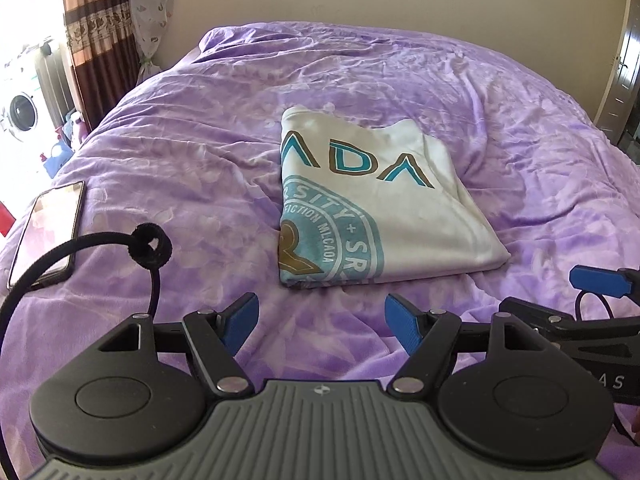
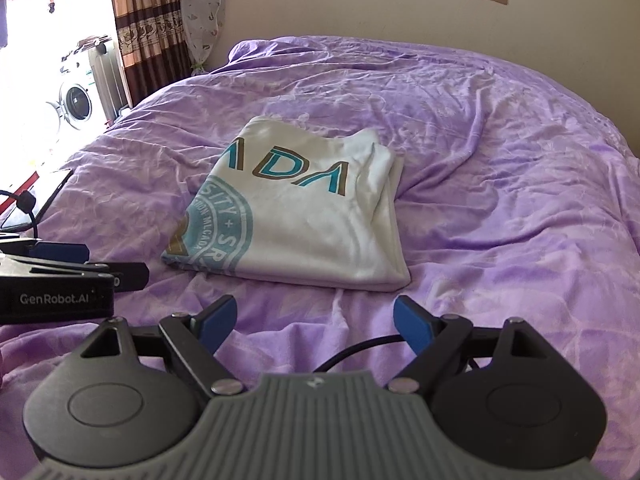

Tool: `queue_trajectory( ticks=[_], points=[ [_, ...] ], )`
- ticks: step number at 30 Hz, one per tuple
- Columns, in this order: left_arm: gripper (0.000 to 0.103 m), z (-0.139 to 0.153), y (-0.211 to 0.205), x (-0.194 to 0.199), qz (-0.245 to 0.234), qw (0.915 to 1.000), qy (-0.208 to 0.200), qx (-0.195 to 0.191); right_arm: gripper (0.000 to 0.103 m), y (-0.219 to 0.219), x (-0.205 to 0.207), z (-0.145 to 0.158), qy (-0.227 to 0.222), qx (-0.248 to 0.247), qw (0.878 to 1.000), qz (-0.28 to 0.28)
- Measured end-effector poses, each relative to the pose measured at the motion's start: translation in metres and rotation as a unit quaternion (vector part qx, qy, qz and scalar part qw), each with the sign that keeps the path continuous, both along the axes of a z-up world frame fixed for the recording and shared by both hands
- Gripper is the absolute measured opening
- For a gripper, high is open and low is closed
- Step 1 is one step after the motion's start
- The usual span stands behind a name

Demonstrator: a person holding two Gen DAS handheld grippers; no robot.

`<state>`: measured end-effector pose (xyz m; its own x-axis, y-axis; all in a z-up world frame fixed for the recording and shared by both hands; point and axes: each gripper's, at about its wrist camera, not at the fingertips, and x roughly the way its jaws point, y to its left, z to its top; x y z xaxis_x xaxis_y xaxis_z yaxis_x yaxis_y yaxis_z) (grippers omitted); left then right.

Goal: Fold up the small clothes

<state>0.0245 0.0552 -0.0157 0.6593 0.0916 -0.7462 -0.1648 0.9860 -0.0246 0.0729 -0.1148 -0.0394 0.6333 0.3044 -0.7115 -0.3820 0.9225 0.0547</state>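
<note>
A white T-shirt [image 1: 380,200] with teal and brown print lies folded into a compact rectangle on the purple bedspread [image 1: 180,152]; it also shows in the right wrist view [image 2: 304,220]. My left gripper [image 1: 322,320] is open and empty, just in front of the shirt's near edge. My right gripper [image 2: 316,322] is open and empty, also short of the shirt's near edge. The right gripper shows at the right edge of the left wrist view [image 1: 600,284]; the left gripper shows at the left of the right wrist view [image 2: 72,264].
A phone [image 1: 48,232] lies on the bed at the left, with a black cable [image 1: 148,248] looping near it. Curtains [image 1: 96,32] and a washing machine [image 1: 20,112] stand beyond the bed's left side. A wall backs the bed.
</note>
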Motion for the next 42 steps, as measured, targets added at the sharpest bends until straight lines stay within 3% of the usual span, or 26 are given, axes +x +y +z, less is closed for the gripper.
queue_trajectory(
  ticks=[12, 42],
  points=[
    [0.084, -0.0058, -0.0009, 0.0071, 0.0, 0.9999, 0.011, -0.005, 0.081, -0.0041, 0.0102, -0.0047, 0.019, 0.005, 1.0, -0.001],
    [0.084, -0.0094, -0.0025, 0.0051, -0.007, 0.9998, 0.011, 0.012, 0.081, -0.0065, 0.0061, -0.0051, 0.012, 0.002, 1.0, 0.008]
  ],
)
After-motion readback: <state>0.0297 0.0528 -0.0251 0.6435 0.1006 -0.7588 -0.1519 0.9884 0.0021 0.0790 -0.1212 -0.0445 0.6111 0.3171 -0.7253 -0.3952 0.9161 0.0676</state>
